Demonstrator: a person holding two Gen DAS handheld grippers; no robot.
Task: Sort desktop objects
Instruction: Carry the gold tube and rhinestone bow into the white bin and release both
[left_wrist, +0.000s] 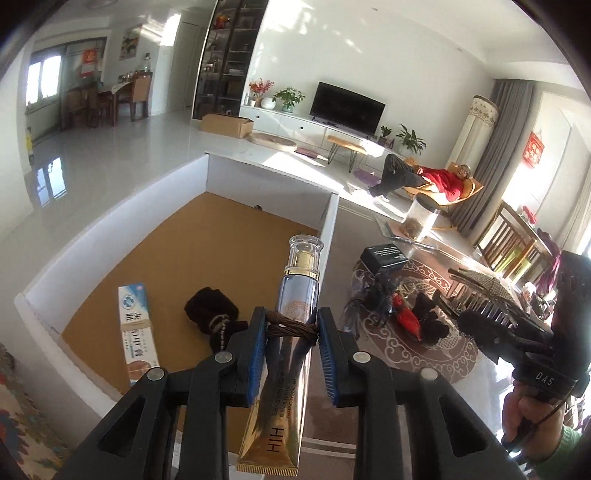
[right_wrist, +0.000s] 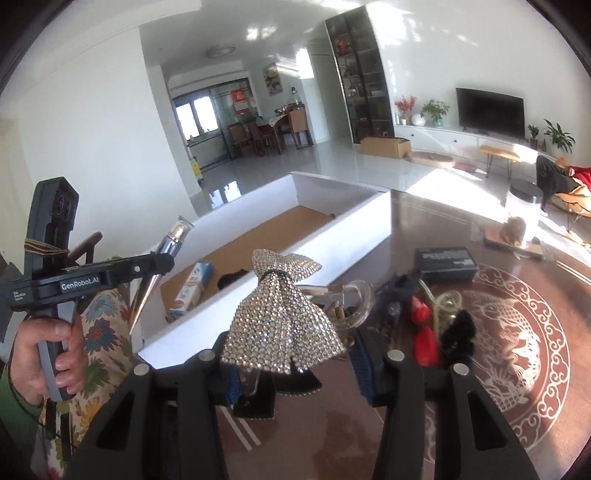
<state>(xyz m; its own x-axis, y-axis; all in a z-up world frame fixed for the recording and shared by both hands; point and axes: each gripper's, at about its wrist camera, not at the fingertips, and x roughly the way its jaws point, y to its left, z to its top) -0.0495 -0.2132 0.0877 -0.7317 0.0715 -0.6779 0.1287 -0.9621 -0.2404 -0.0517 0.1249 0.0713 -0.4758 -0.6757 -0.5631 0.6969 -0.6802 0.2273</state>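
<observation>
My left gripper (left_wrist: 291, 319) is shut on a gold cosmetic tube (left_wrist: 297, 288) with a clear cap; a brown hair tie (left_wrist: 291, 329) is wound round the tube between the blue pads. The tube hangs over the right wall of a white-walled box (left_wrist: 110, 236). My right gripper (right_wrist: 295, 356) is shut on a rhinestone bow hair clip (right_wrist: 284, 314), which is lifted above the table and hides its fingertips. From the left wrist view, the right gripper (left_wrist: 476, 325) shows at the right with the hair clip (left_wrist: 484, 291). The left gripper (right_wrist: 162, 262) and tube (right_wrist: 173, 236) show at the right wrist view's left.
Inside the box lie a toothpaste carton (left_wrist: 136, 332) and a dark scrunchie (left_wrist: 210, 310). On the brown patterned table (right_wrist: 517, 332) sits a heap with a red item (right_wrist: 424, 332), a black scrunchie (right_wrist: 458, 332) and a black box (right_wrist: 447, 264). A clear jar (left_wrist: 421, 221) stands farther back. A person reclines in a chair beyond.
</observation>
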